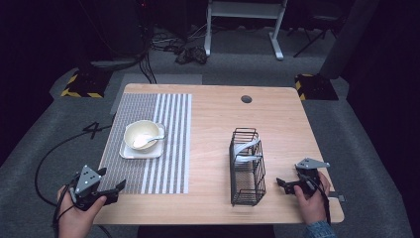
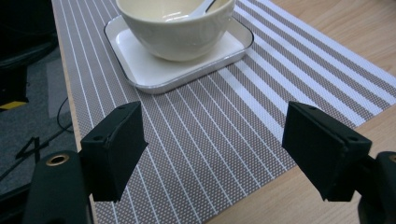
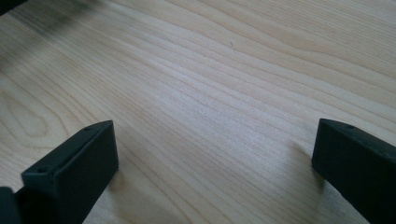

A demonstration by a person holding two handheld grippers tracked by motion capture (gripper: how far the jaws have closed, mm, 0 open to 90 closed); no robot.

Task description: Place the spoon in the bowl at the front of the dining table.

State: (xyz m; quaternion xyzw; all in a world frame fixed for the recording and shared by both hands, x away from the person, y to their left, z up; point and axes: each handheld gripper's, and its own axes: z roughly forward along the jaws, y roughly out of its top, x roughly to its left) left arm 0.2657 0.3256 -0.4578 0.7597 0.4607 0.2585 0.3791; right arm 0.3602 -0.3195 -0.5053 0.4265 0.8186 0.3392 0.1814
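Observation:
A cream bowl (image 1: 141, 134) with a white spoon (image 1: 144, 141) in it stands on a square white plate (image 1: 130, 153) on the striped placemat (image 1: 163, 144). A black wire rack (image 1: 246, 166) holding white dishes stands right of centre. My left gripper (image 1: 120, 187) is open at the mat's near left corner, held by a hand. In the left gripper view the bowl (image 2: 177, 28) and plate (image 2: 140, 65) lie beyond the open gripper (image 2: 215, 144). My right gripper (image 1: 282, 184) is open, low over bare wood right of the rack; the right gripper view shows it (image 3: 215, 158) wide apart.
The wooden table (image 1: 218, 119) has a round cable hole (image 1: 246, 99) at the back. Cables trail on the grey floor at left. A white desk frame (image 1: 245, 25) stands behind the table. The near table edge is close to both hands.

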